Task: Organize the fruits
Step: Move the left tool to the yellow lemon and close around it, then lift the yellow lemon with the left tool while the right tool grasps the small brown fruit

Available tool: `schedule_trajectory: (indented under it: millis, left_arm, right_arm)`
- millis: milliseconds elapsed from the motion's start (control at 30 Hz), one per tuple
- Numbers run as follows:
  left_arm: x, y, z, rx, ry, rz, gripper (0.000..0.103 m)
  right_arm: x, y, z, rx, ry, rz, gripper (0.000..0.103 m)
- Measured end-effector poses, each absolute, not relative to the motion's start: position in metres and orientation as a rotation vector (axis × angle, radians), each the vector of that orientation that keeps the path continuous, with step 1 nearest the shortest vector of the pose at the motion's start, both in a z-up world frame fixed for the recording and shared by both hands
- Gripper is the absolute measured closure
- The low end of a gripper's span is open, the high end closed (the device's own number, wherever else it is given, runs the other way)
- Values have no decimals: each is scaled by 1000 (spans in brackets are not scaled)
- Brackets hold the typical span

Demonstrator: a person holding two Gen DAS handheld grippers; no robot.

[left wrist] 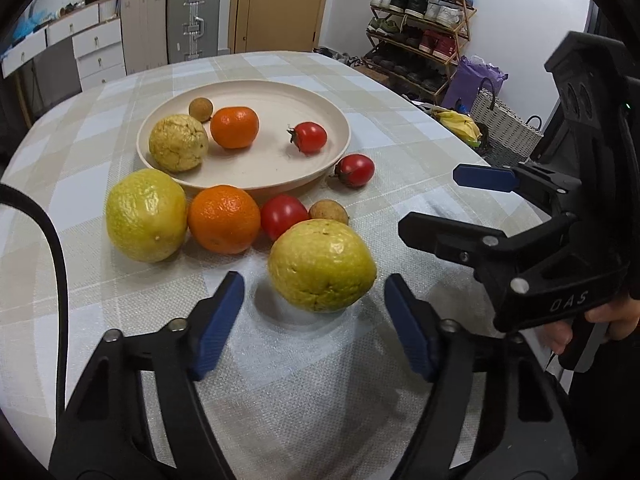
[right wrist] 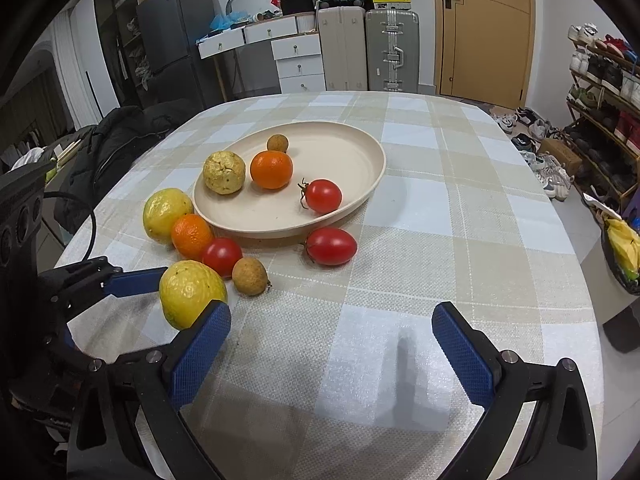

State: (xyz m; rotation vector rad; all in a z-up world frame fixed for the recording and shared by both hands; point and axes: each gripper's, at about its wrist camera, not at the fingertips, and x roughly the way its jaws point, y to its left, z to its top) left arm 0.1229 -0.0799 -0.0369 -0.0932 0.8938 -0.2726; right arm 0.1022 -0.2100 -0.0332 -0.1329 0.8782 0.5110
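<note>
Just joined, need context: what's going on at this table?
A person holding a tool in each hand is sorting fruit onto a plate. Four pieces sit on it; six remain on the tablecloth. The left tool is open around the nearest yellow fruit, not gripping. The right tool is open, holding nothing.

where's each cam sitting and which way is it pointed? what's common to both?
Left wrist: on the left tongs, looking forward over the nearest yellow fruit to the plate; right tongs and the hand show at right.
Right wrist: on the right tongs, over bare tablecloth, facing the plate; left tongs show at left.
Shared: plate, all fruit, suitcases, door.
</note>
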Motion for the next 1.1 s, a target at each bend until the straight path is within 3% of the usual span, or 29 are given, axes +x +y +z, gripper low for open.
schedule_trajectory:
  millis: [133,900,1100]
  left_arm:
    - [123,-77,-37,-122,888,-307,52]
    - [105,-58,-28,-70,867,-277,52]
    - [105,-55,-30,-75,863,-284,52]
  right_arm:
    - [102,-211,-33,-126,878,515,0]
    - [109,-199,-50,-118,939,516,1]
    - [111,-184,-54,-130,958,571,19]
